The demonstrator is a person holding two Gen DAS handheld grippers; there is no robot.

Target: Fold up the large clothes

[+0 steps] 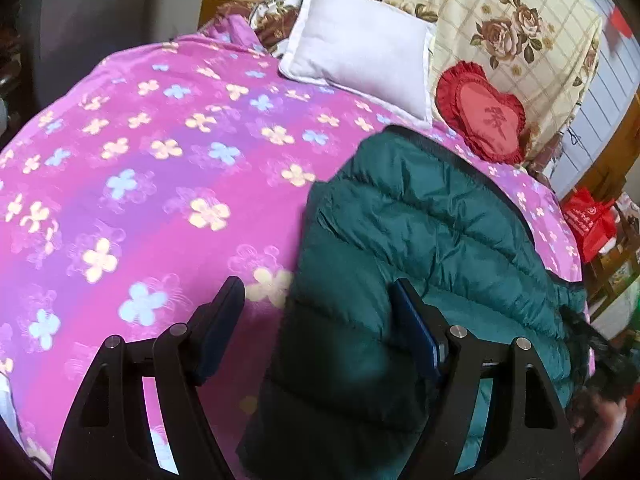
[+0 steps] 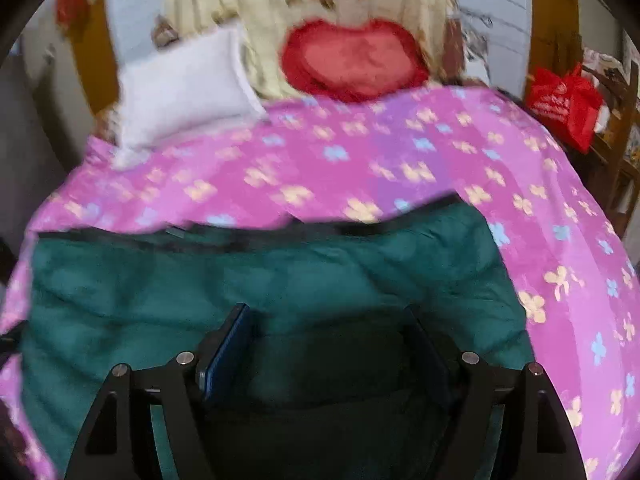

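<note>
Both sets of jaws are wide over the puffy dark green quilted jacket (image 1: 420, 240) on the bed, so next they must pinch its edge.

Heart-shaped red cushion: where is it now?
The red cushion leans against the floral quilt at the bed's head, right of the white pillow.

bed: pink floral cover (image 1: 160, 168) | white pillow (image 1: 360, 52) | red heart cushion (image 1: 482, 114) | rose-print curtain (image 1: 500, 20)

Quilted, faintly glossy green jacket (image 1: 420, 220) lies on matt pink flowered cotton bedspread (image 1: 160, 160).
</note>
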